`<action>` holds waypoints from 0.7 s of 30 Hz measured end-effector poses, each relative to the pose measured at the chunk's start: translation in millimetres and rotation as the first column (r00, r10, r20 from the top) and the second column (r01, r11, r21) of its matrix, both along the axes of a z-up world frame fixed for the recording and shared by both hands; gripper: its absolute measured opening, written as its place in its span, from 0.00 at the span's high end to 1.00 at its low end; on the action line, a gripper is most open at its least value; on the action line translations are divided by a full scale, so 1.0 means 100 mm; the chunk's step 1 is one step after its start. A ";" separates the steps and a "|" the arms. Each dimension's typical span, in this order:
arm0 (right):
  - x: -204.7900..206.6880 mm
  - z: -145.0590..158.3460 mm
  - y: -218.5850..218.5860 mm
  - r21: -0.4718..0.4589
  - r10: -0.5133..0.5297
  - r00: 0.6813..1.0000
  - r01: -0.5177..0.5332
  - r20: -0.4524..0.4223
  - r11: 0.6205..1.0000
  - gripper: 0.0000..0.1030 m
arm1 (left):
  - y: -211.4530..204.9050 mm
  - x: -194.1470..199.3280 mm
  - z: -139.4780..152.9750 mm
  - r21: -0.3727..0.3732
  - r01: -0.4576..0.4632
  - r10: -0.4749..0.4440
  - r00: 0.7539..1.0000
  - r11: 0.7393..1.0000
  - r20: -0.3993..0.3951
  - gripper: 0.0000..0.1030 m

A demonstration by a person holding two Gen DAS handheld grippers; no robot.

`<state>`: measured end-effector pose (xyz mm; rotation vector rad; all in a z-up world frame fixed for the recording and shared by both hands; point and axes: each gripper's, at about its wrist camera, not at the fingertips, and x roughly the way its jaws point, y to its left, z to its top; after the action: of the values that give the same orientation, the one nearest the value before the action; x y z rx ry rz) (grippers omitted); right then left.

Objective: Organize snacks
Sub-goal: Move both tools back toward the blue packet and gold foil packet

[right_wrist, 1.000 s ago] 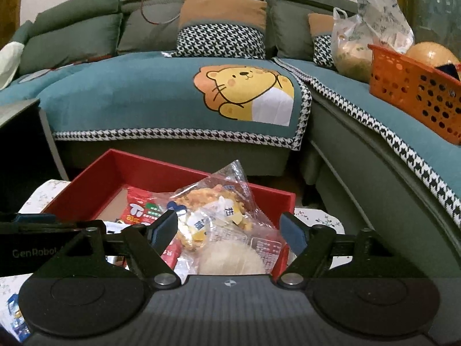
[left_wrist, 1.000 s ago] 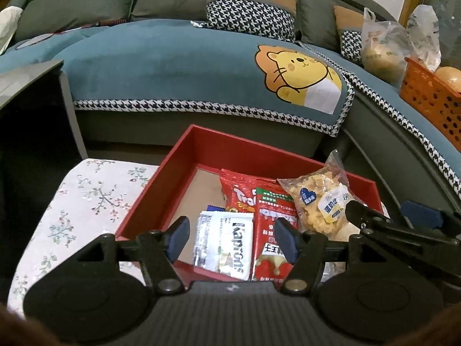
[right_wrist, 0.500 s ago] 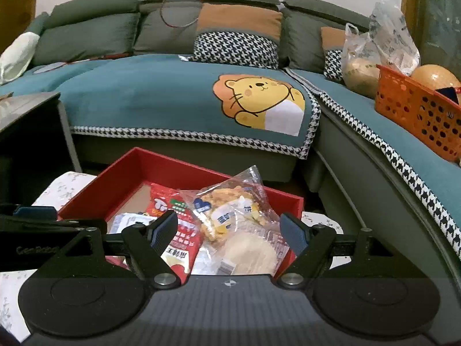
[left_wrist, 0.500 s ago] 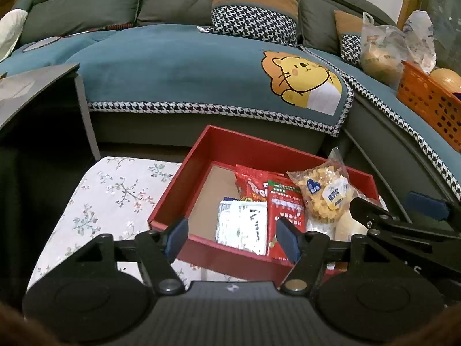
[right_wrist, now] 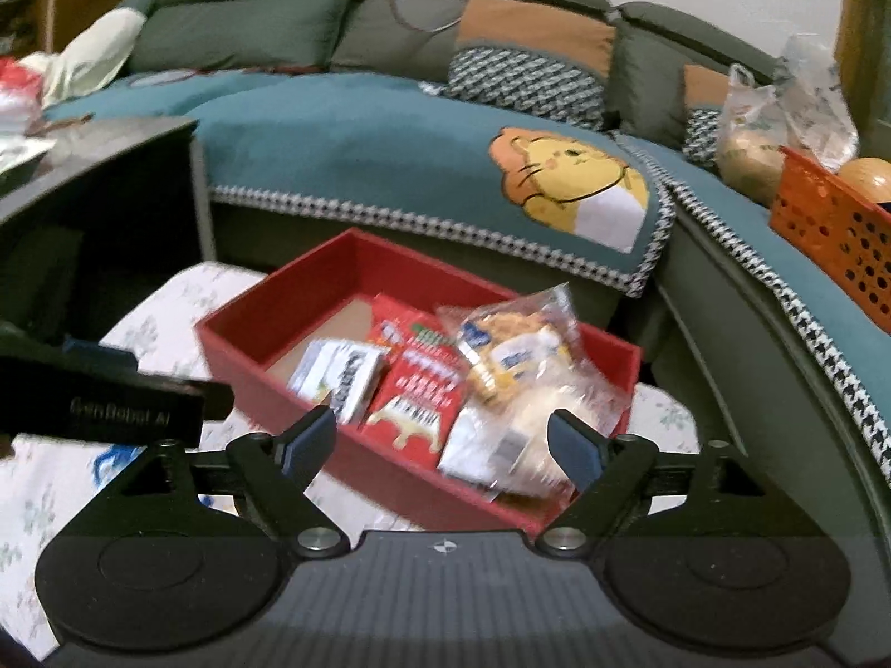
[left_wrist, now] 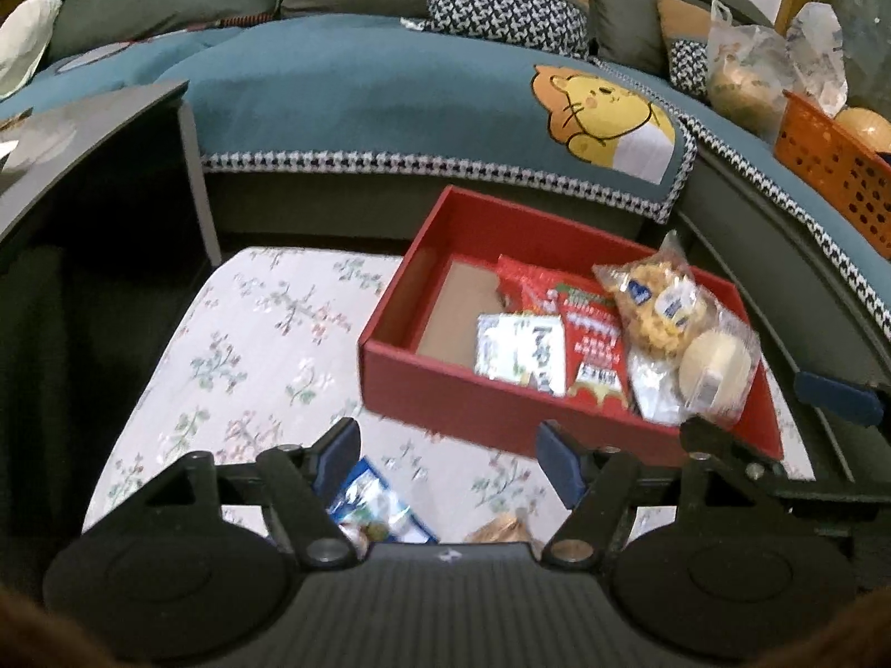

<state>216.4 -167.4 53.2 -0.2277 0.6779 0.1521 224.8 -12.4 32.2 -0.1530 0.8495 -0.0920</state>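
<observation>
A red box stands on the floral cloth. Inside lie a white packet, red packets, a clear bag of yellow snacks and a round pale cake in wrap. My left gripper hangs in front of the box, its jaws opening with nothing between them. Under it lie a blue packet and a brown snack. My right gripper is at the box's near right, jaws opening, empty.
A teal-covered sofa with cushions runs behind the box. An orange basket and plastic bags sit on its right arm. A dark side table stands at left. The floral cloth spreads left of the box.
Both grippers have drawn back from the box, so it looks smaller and farther. The blue packet and brown snack have come into the left wrist view. Both sets of jaws stand slightly wider.
</observation>
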 end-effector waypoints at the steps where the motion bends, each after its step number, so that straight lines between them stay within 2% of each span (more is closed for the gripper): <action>1: -0.03 -0.02 0.02 -0.005 0.011 1.000 -0.011 -0.011 1.000 0.15 | 0.02 -0.02 -0.01 -0.002 0.003 -0.003 1.000 1.000 -0.006 0.23; 7: -0.12 -0.22 0.15 0.009 0.070 0.990 -0.070 -0.121 0.998 0.15 | 0.20 -0.10 -0.10 0.015 0.008 -0.007 0.998 1.000 -0.055 0.22; 15: -0.09 -0.51 0.43 0.058 0.158 0.952 -0.148 -0.263 0.987 0.15 | 0.45 -0.13 -0.14 -0.025 -0.026 0.023 0.996 0.999 -0.085 0.21; 17: -0.08 -0.59 0.51 0.048 0.174 0.940 -0.167 -0.294 0.985 0.17 | 0.46 -0.11 -0.17 -0.029 -0.018 0.015 0.995 0.999 -0.099 0.21; 20: -0.07 -0.78 0.58 0.010 0.171 0.924 -0.179 -0.342 0.984 0.27 | 0.44 -0.08 -0.24 -0.034 0.014 -0.018 0.992 0.999 -0.128 0.20; 21: -0.05 -0.84 0.58 0.009 0.171 0.916 -0.180 -0.364 0.984 0.33 | 0.43 -0.07 -0.27 -0.040 0.028 -0.033 0.989 0.999 -0.142 0.20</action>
<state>211.1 -109.4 -30.9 -0.2876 1.0298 0.3652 218.2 30.7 5.1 -0.1841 0.9930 -0.1269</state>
